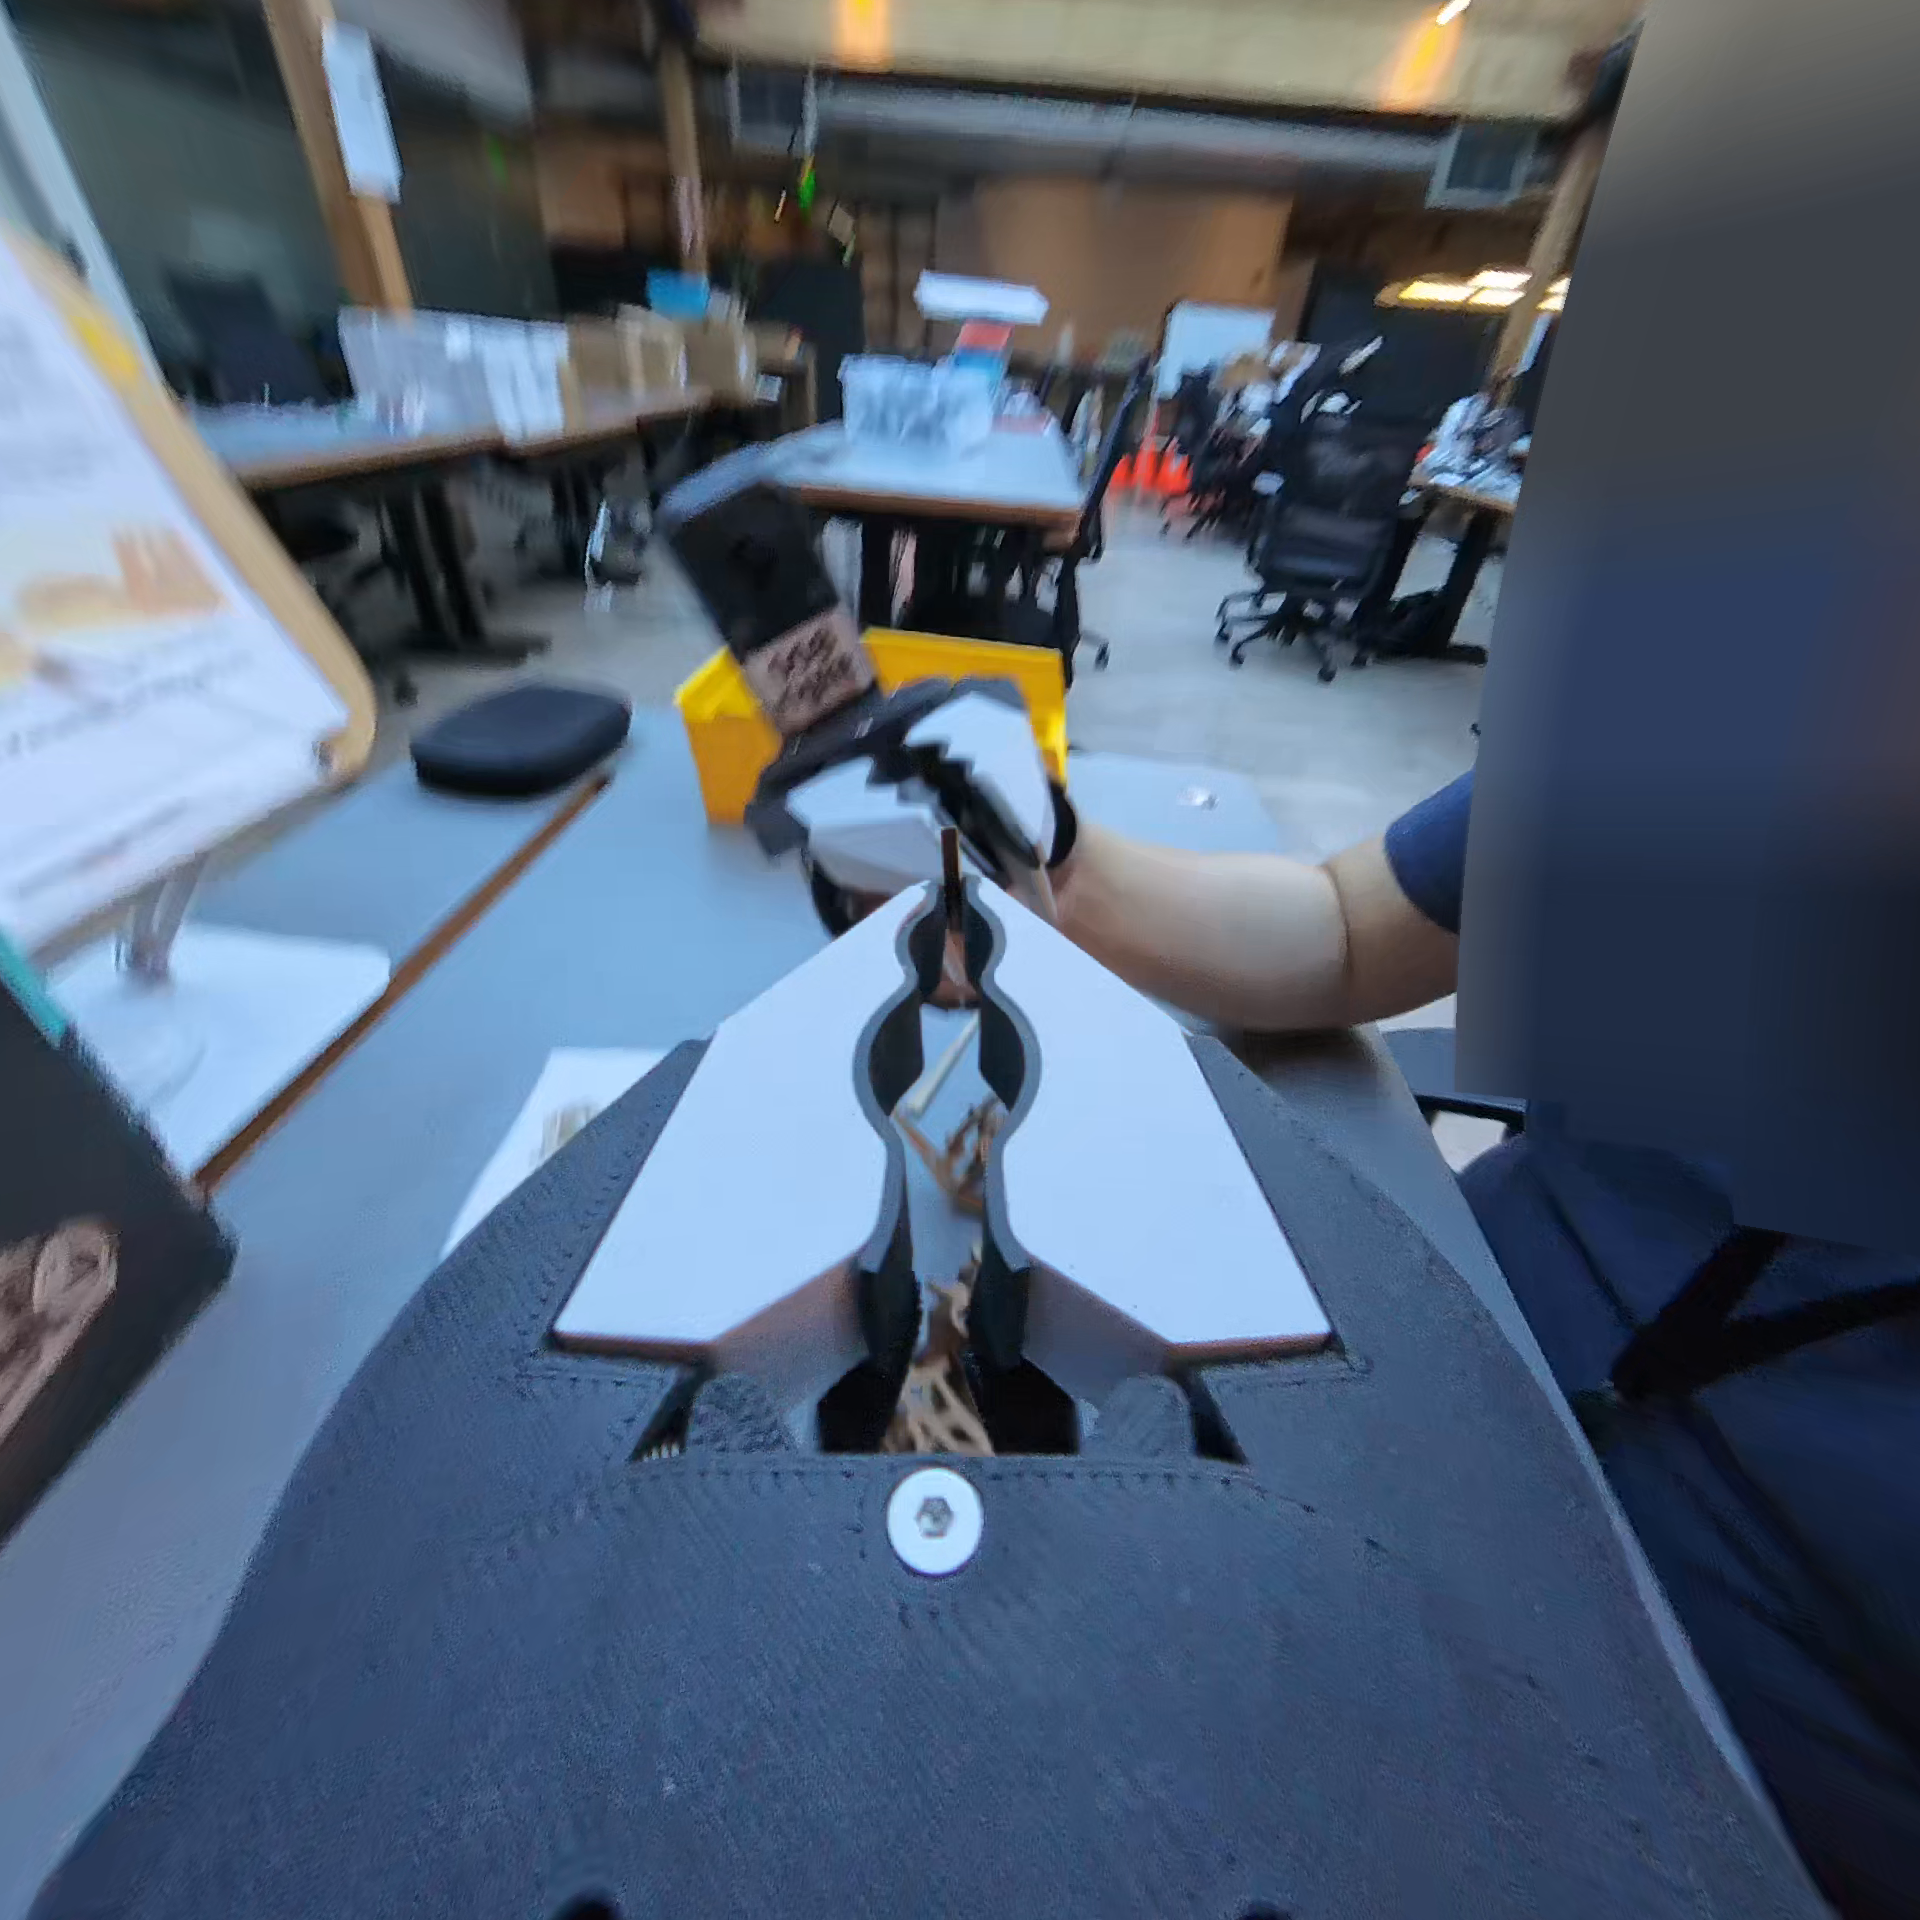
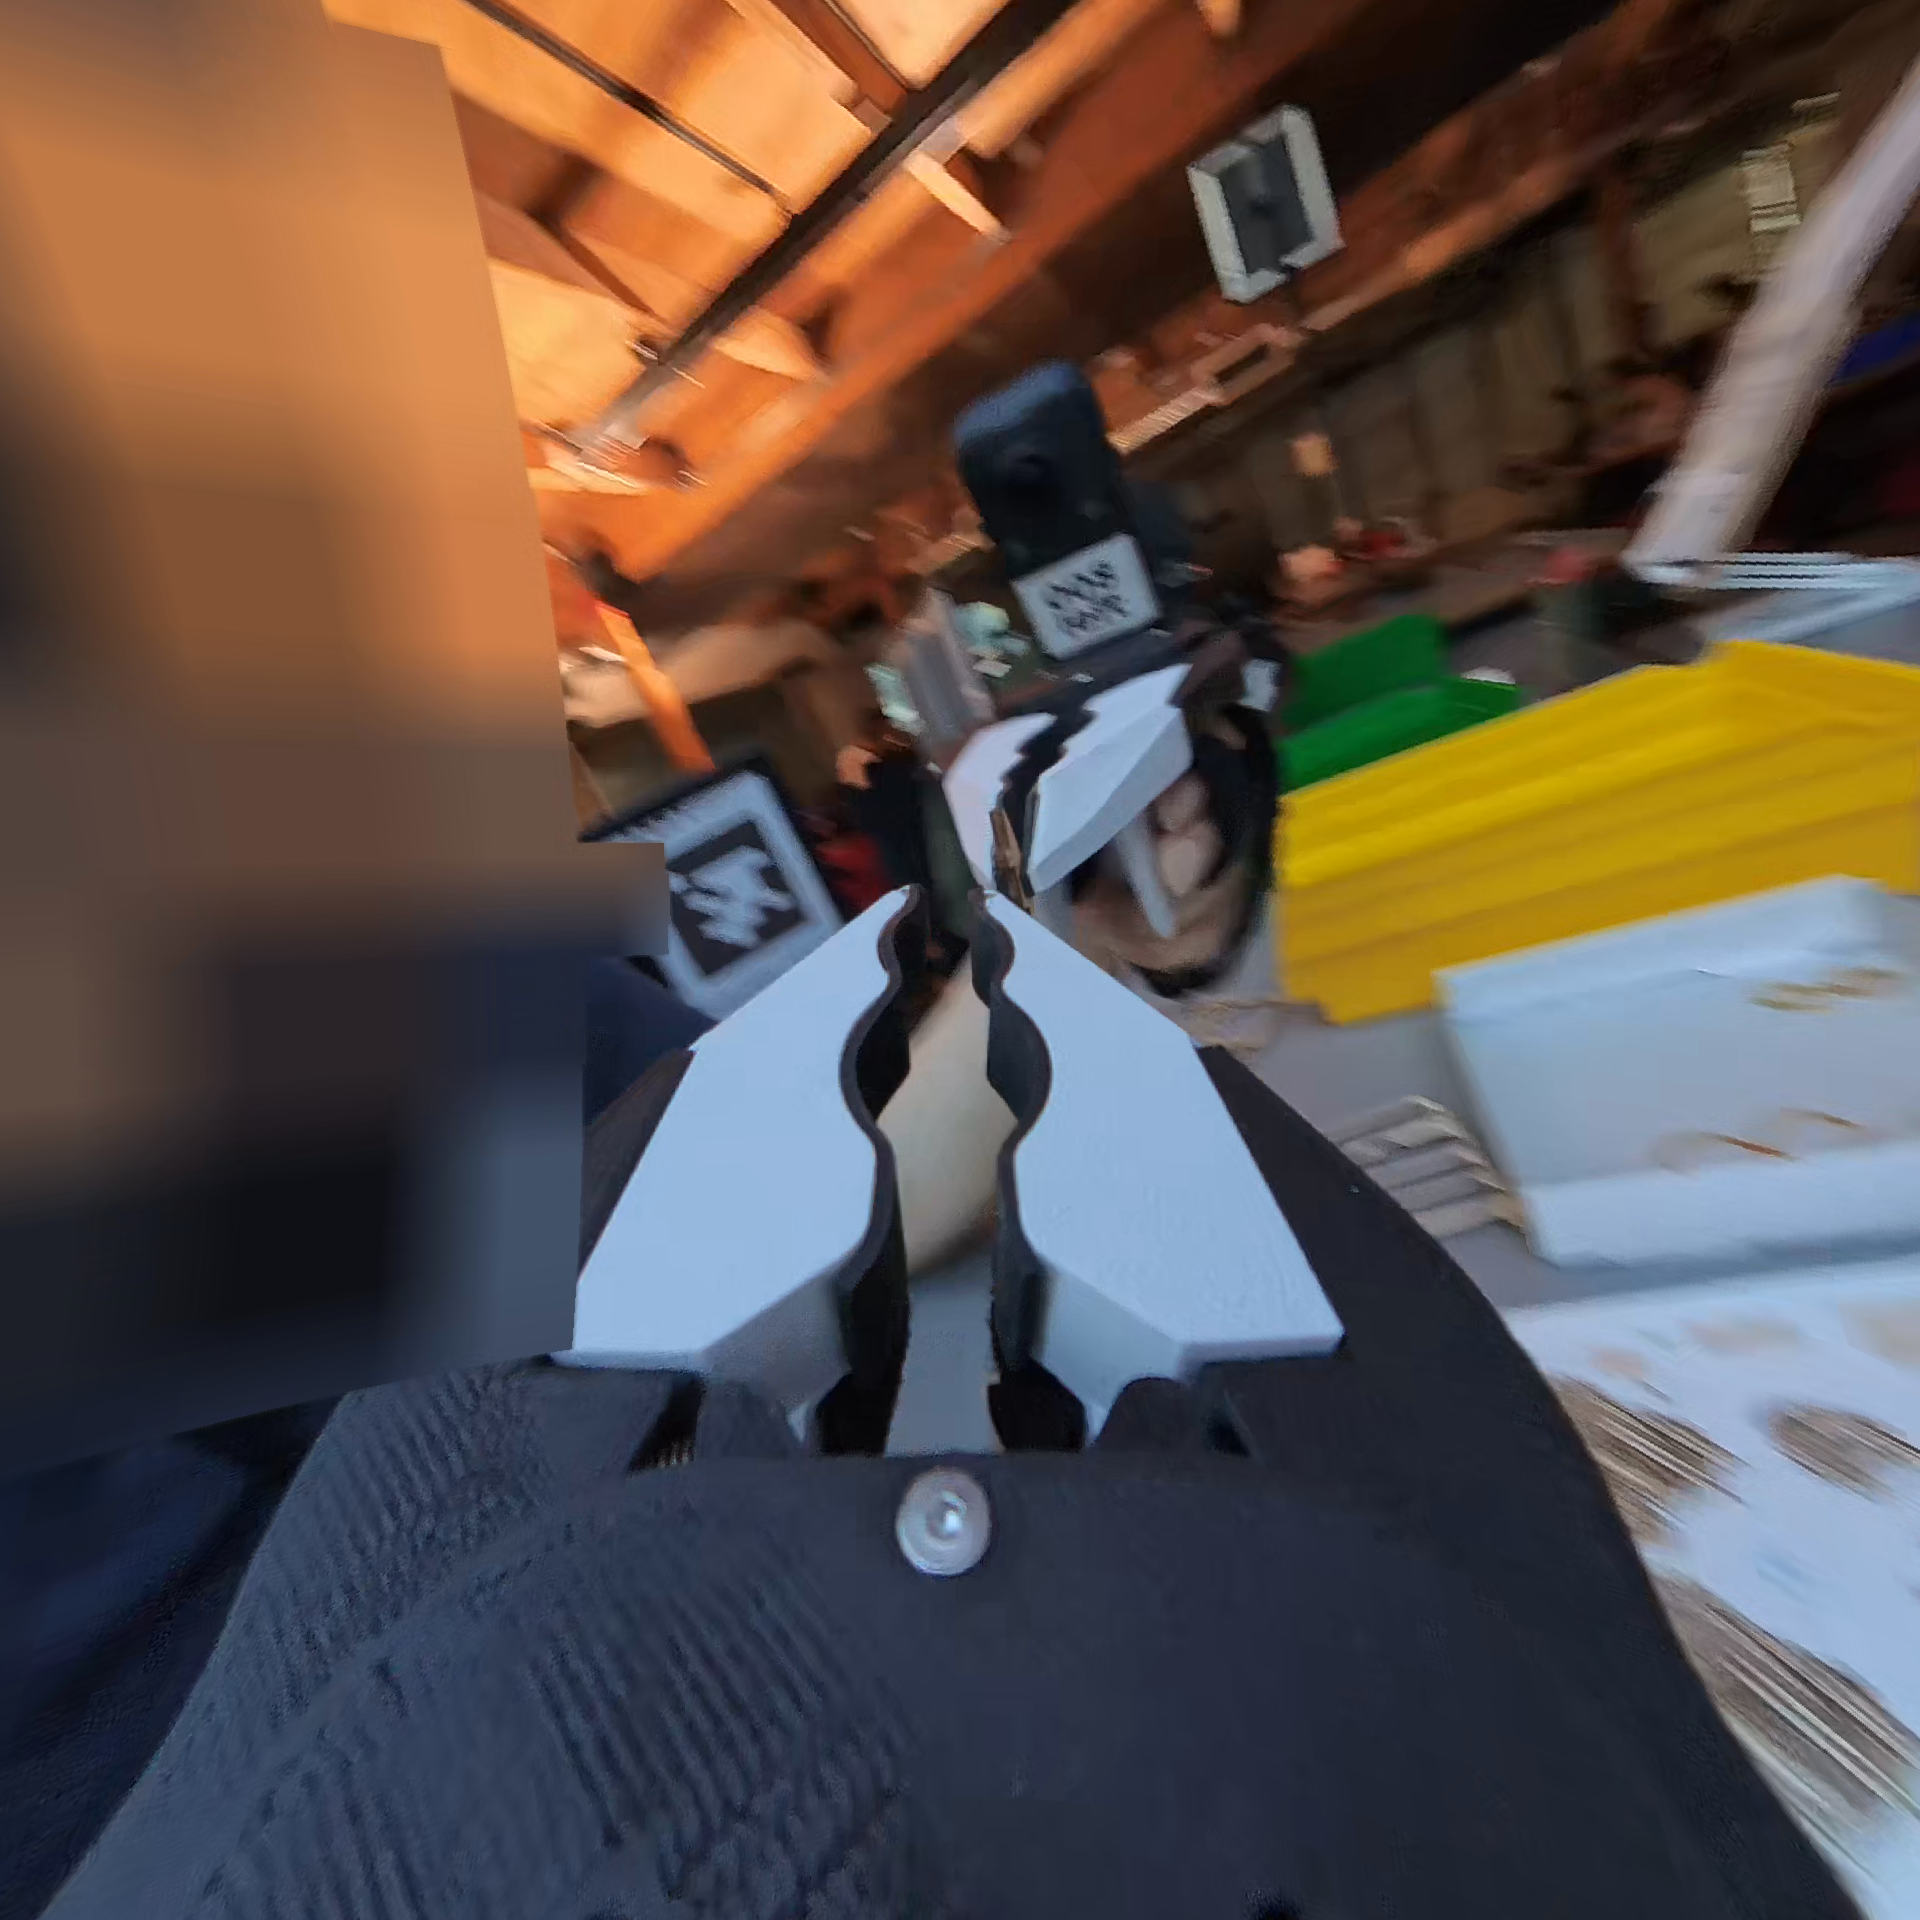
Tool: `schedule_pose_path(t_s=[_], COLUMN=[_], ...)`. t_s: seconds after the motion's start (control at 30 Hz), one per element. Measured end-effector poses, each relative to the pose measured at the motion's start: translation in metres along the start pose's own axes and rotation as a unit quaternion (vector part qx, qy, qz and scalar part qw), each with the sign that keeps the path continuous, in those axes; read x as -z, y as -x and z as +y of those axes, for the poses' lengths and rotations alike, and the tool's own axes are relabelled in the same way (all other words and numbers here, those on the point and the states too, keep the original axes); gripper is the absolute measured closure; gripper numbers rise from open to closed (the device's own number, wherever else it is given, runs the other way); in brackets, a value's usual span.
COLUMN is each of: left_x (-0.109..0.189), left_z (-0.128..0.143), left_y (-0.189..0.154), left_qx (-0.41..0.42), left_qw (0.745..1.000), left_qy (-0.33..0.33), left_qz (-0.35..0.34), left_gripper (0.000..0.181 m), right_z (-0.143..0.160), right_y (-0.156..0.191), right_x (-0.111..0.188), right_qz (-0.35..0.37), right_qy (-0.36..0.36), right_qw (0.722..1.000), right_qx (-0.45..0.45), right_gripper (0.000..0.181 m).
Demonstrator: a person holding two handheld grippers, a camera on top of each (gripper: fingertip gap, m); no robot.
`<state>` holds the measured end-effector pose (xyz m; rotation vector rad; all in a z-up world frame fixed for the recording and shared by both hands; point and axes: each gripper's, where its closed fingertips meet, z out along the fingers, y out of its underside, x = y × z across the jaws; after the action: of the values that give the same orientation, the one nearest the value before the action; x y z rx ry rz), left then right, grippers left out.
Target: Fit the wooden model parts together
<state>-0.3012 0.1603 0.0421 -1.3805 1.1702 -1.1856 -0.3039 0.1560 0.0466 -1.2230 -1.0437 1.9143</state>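
Note:
My left gripper is shut on a thin, dark wooden piece that stands up out of its fingertips. Through the gap between its fingers, a pale wooden lattice model shows on the grey table below. My right gripper faces the left one with its tips almost touching it; its jaws stand a narrow gap apart with nothing seen between them. It also shows in the left wrist view, just beyond the wooden piece. In the right wrist view the left gripper holds the small wooden piece beside my right fingertip.
A yellow bin and a green bin stand behind. A black pouch and an instruction sheet on a stand are at the left. White trays and sheets of wooden parts lie at the right. A person's forearm is close by. Both grippers' tips are close together, under 4 cm apart.

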Motion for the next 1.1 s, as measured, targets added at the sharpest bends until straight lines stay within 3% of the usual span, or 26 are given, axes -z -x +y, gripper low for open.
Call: schedule_pose_path(t_s=[0.07, 0.13, 0.2, 0.4, 0.47, 0.57, 0.93, 1.1], left_x=[0.007, 0.016, 0.021, 0.027, 0.028, 0.027, 0.024, 0.023], left_z=[0.027, 0.058, 0.074, 0.127, 0.138, 0.148, 0.147, 0.148], left_y=[0.020, 0.032, 0.037, 0.024, 0.015, 0.006, -0.004, -0.005], left_qx=[0.064, 0.106, 0.130, 0.180, 0.182, 0.183, 0.195, 0.196], left_qw=[0.993, 0.976, 0.965, 0.920, 0.908, 0.896, 0.891, 0.889], left_qy=[0.081, 0.164, 0.202, 0.338, 0.372, 0.403, 0.409, 0.413], left_qz=[-0.053, -0.093, -0.110, -0.080, -0.062, -0.043, -0.016, -0.012], left_gripper=[0.181, 0.180, 0.181, 0.181, 0.181, 0.181, 0.180, 0.180], right_z=[0.007, 0.022, 0.040, 0.062, 0.077, 0.090, 0.124, 0.129], right_y=[-0.027, -0.048, -0.055, -0.048, -0.048, -0.051, -0.060, -0.064], right_x=[0.011, 0.022, 0.026, 0.006, 0.009, 0.010, 0.000, -0.003], right_qz=[0.118, 0.216, 0.254, 0.222, 0.212, 0.217, 0.195, 0.199], right_qy=[0.052, 0.147, 0.233, 0.274, 0.327, 0.383, 0.461, 0.471], right_qw=[0.989, 0.950, 0.911, 0.895, 0.853, 0.763, 0.649, 0.621], right_qx=[0.077, 0.173, 0.228, 0.273, 0.348, 0.473, 0.574, 0.594], right_gripper=[0.174, 0.172, 0.169, 0.170, 0.169, 0.164, 0.177, 0.176])
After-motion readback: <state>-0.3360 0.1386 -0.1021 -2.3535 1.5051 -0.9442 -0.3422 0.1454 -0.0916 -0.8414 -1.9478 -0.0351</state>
